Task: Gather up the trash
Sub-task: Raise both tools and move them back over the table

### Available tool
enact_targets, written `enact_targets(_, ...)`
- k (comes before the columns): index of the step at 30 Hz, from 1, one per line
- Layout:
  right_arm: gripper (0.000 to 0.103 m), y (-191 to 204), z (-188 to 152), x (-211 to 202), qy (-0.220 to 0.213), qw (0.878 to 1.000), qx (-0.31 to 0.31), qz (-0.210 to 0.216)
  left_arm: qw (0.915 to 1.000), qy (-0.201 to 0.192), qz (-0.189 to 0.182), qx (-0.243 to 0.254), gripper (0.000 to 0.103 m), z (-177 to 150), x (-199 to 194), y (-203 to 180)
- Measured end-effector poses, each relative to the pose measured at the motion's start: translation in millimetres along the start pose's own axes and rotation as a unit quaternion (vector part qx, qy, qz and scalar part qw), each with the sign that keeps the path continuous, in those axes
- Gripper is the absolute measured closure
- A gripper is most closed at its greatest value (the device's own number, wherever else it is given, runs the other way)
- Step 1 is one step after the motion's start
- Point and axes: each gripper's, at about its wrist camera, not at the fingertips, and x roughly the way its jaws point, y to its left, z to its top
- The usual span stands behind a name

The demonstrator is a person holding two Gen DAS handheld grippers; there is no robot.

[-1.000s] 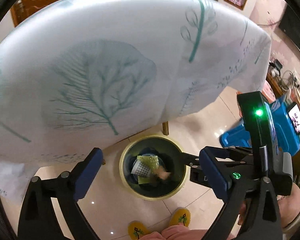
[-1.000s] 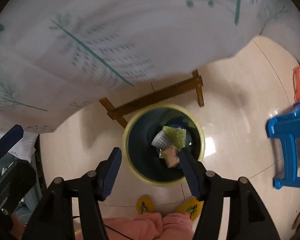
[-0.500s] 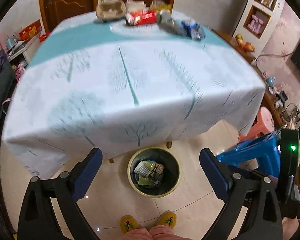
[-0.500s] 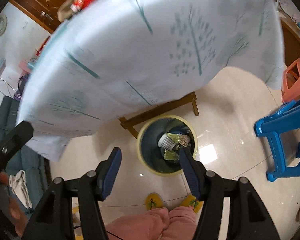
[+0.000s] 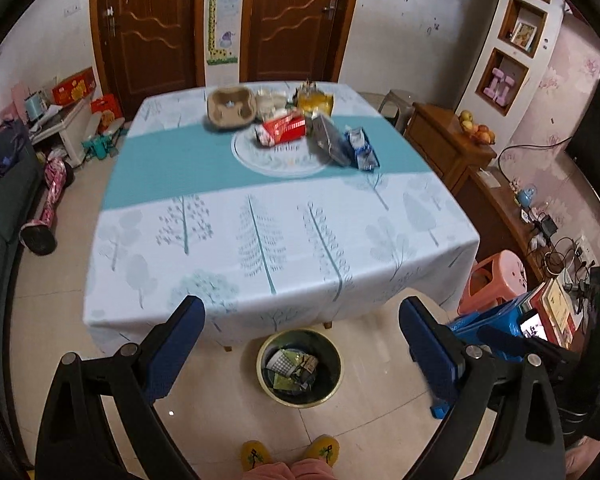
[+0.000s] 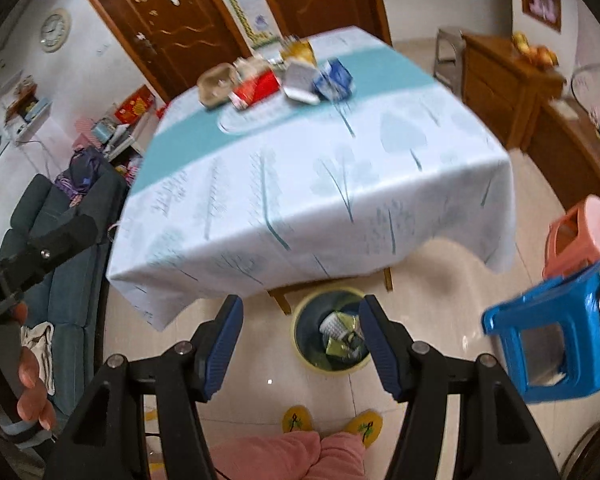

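Observation:
A yellow-rimmed trash bin (image 5: 299, 366) (image 6: 331, 336) stands on the floor under the table's near edge, with crumpled wrappers inside. At the far end of the table (image 5: 260, 216) (image 6: 300, 184) lies a cluster of trash: a cardboard cup carrier (image 5: 231, 109), a red carton (image 5: 281, 130), a grey packet (image 5: 329, 141), a blue-white packet (image 5: 362, 149) and a yellow bag (image 5: 316, 101). My left gripper (image 5: 300, 328) is open and empty, high above the bin. My right gripper (image 6: 300, 332) is open too, with nothing between its fingers.
A blue plastic stool (image 6: 548, 340) and a pink stool (image 6: 580, 236) stand to the right of the table. A dark sofa (image 6: 56, 232) runs along the left. Wooden cabinets (image 5: 448, 148) line the right wall. A person's yellow slippers (image 5: 288, 454) are on the tiled floor below.
Both grippers have risen from just above the bin to above table height. The tabletop and its trash pile have come into view. Jaws stayed open and empty.

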Motion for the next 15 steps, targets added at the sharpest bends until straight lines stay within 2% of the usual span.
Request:
enact_targets(8, 0.042, 22.6, 27.2, -34.0, -0.037, 0.997, -0.061, 0.011, 0.9973, -0.022, 0.006, 0.069, 0.006, 23.9, -39.0, -23.4)
enact_targets(15, 0.042, 35.3, 53.3, -55.0, -0.065, 0.992, -0.105, 0.022, 0.9932, -0.04, 0.0, 0.11, 0.006, 37.3, -55.3, -47.8)
